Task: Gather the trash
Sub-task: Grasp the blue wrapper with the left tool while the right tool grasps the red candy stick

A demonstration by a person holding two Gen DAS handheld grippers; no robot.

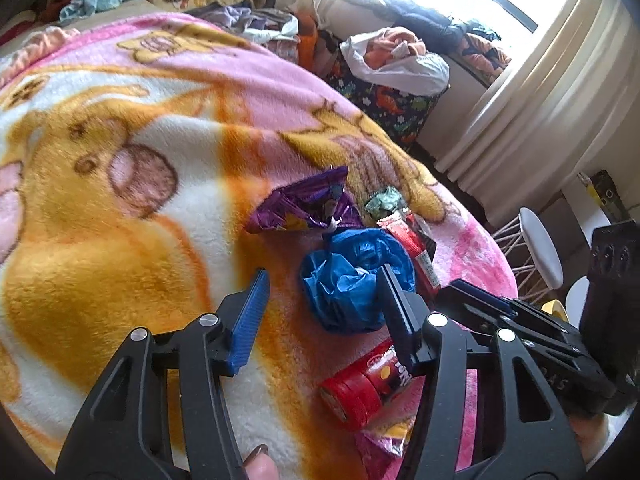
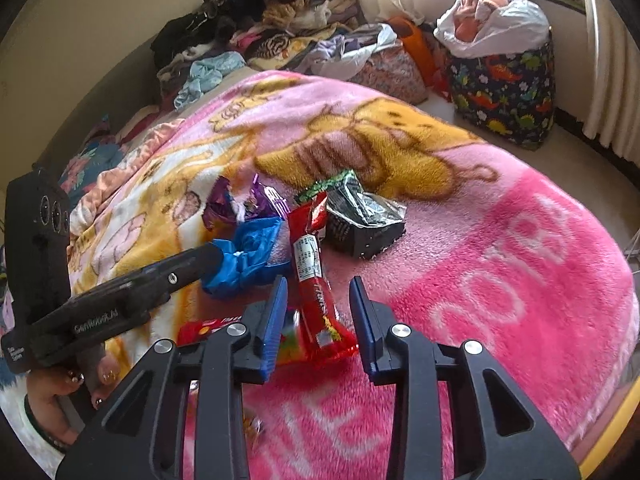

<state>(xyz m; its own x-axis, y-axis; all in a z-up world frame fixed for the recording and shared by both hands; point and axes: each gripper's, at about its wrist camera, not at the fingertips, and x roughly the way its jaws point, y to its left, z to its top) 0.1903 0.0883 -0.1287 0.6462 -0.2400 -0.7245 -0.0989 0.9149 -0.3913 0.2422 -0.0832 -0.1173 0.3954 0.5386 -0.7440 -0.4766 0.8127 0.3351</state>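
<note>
- Left wrist view: five pieces of trash are lying on the pink and orange blanket [image 1: 120,240] covering the bed: one purple foil wrapper [image 1: 304,204], one crumpled blue plastic bag [image 1: 352,280], one long red wrapper [image 1: 416,252], one small green crumpled wrapper [image 1: 384,200] and one red lidded canister [image 1: 360,388].
- Only this view is showing the canister whole, lying on its side, and a white stool [image 1: 540,248] beside the bed.
- The left gripper [image 1: 320,312] is standing about half open, its jaws either side of the blue plastic bag; I cannot tell whether the pads are touching it.
- Right wrist view: the same purple, blue and red pieces are showing, and a black foil packet [image 2: 360,220] with a green edge is lying just beyond the long red wrapper.
- The dinosaur-print bag [image 2: 508,92] is sitting beyond the blanket.
- The right gripper [image 2: 320,320] is narrowly open, straddling the near end of the long red wrapper, with gaps visible at both pads.
</note>
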